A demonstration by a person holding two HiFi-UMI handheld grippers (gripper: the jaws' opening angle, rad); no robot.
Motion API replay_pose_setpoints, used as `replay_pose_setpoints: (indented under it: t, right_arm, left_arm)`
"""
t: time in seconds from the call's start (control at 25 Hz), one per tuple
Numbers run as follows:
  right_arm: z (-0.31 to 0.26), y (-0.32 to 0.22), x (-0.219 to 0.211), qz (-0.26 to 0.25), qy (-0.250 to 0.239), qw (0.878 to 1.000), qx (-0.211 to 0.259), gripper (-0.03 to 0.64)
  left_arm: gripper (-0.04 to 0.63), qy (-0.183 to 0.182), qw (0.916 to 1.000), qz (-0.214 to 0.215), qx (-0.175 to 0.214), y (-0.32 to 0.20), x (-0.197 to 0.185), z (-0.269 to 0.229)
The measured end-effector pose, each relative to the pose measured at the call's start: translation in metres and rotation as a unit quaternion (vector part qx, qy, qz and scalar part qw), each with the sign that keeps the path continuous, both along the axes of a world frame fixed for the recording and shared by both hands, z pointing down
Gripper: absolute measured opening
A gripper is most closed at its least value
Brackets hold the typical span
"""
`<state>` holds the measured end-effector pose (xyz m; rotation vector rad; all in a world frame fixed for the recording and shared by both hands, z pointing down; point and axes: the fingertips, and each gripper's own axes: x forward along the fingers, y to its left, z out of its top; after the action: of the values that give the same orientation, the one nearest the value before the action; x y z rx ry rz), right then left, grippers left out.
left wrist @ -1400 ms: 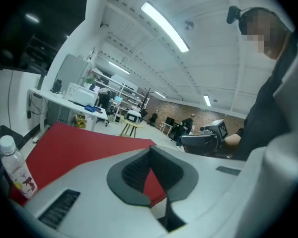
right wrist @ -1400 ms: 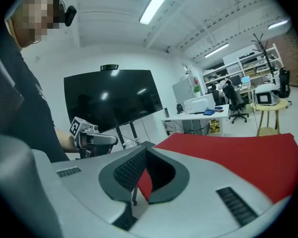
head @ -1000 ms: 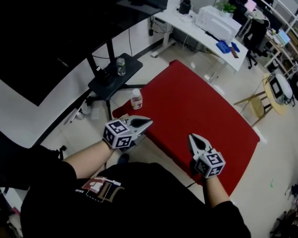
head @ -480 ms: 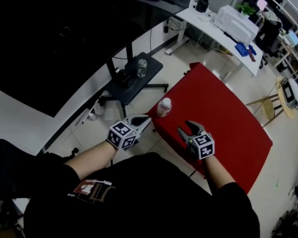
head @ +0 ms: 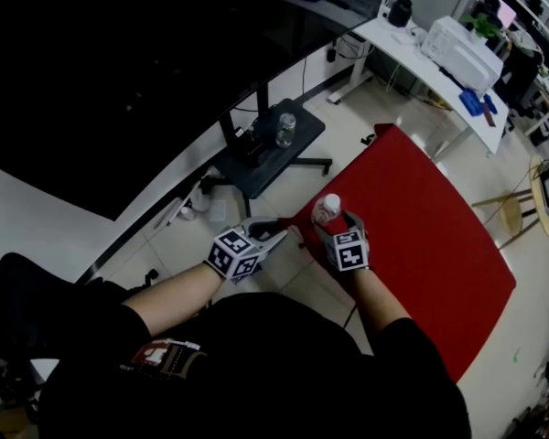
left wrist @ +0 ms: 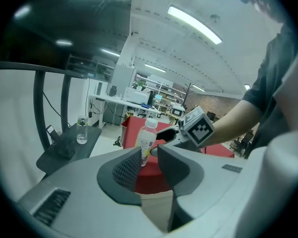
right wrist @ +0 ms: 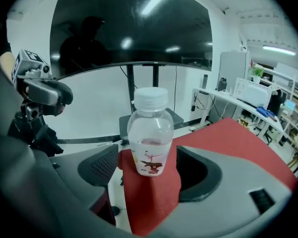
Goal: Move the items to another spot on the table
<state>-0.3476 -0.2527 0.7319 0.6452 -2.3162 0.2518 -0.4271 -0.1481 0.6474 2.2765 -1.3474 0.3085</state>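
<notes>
A small clear bottle (head: 327,208) with a white cap and printed label stands upright on the near corner of the red table (head: 421,218). My right gripper (head: 337,225) is open, its jaws having just been opening. In the right gripper view the bottle (right wrist: 150,140) stands between the two pads, with a gap on each side. My left gripper (head: 279,233) hovers just left of the table corner. Its jaws have just been opening to a narrow gap with nothing between them. In the left gripper view the bottle (left wrist: 148,140) stands a little beyond the tips.
A black stand (head: 256,158) carrying a clear jar (head: 286,131) sits on the floor beyond the table corner. A white desk (head: 439,67) with a printer is at the far right, and a wooden stool (head: 517,213) stands right of the table. A large dark screen fills the upper left.
Both grippers have moved forward to the table's near corner. Both went from shut to open. The right one now has the bottle between its jaws.
</notes>
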Motion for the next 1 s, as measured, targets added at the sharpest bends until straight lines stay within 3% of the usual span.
replay_pose_setpoints:
  t: [0.32,0.44,0.56,0.8,1.0]
  right_arm:
    - [0.017,-0.023,-0.016,0.042,-0.011,0.999,0.006,0.365]
    - [0.017,-0.023,-0.023,0.032,-0.022,0.999,0.017,0.311]
    - [0.015,-0.02,-0.015,0.035,-0.04,0.999,0.009,0.301]
    - [-0.006,-0.018,0.038,0.062,-0.065,0.996,0.01,0.298]
    - [-0.035,-0.029,0.118,0.095,-0.071,0.993,0.029,0.298]
  left_arm:
    - [0.102,0.007,0.9998,0.002,-0.019,0.002,0.0,-0.004]
    - [0.013,-0.006,0.9998,0.013,-0.016,0.002,0.004,-0.007]
    - [0.003,-0.008,0.9997,0.023,-0.006,-0.002,0.013,-0.013]
    - [0.003,-0.002,0.9985,0.052,0.019,-0.022,0.053,-0.023]
    - [0.003,0.0,0.9958,0.087,0.031,-0.04,0.116,-0.031]
